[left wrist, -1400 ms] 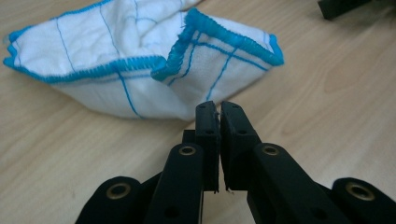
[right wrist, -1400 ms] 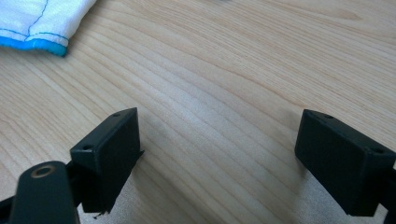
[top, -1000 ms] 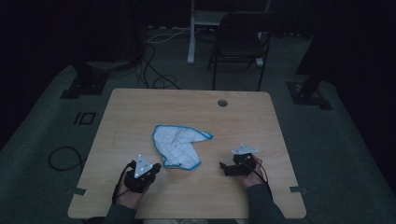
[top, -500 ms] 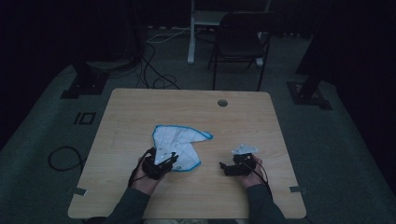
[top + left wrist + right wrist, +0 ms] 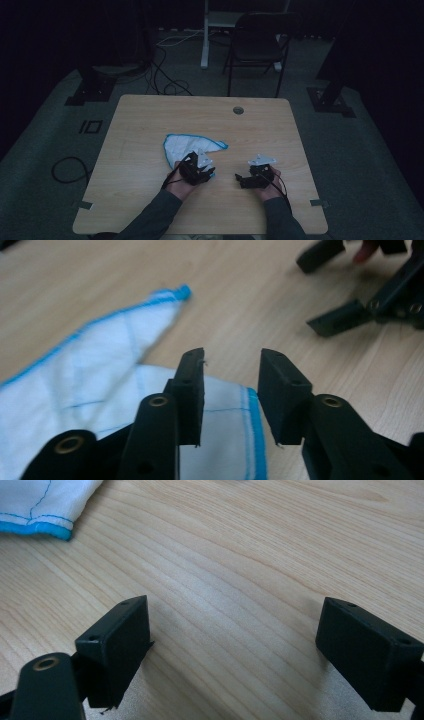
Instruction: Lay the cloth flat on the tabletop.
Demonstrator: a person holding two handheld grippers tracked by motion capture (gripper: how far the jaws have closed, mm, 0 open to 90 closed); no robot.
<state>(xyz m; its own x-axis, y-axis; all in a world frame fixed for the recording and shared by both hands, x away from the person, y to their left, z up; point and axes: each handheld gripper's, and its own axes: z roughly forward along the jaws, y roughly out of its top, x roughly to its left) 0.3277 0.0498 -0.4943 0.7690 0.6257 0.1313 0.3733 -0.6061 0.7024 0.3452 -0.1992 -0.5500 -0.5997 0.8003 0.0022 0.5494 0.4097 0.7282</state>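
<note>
Wooden surface (image 5: 140, 150) carries one white cloth (image 5: 182, 146) with blue edging, lying crumpled a little toward the person's side of the surface's round grommet hole (image 5: 238, 110). Left claw (image 5: 206, 172) sits at the cloth's near edge — in the left gripper view its jaws are partly apart, a narrow gap between them, with the blue hem running under that gap (image 5: 231, 390). Nothing pinched; can't tell whether the jaws touch the cloth. Right claw (image 5: 241, 180) is just to the right of the cloth, clear of it, low over bare wood. Right gripper view shows it spread wide (image 5: 235, 650), holding nothing — the cloth's hemmed corner (image 5: 45, 505) is off to the upper left. A dark chair (image 5: 257, 45) stands on the floor beyond the surface.
</note>
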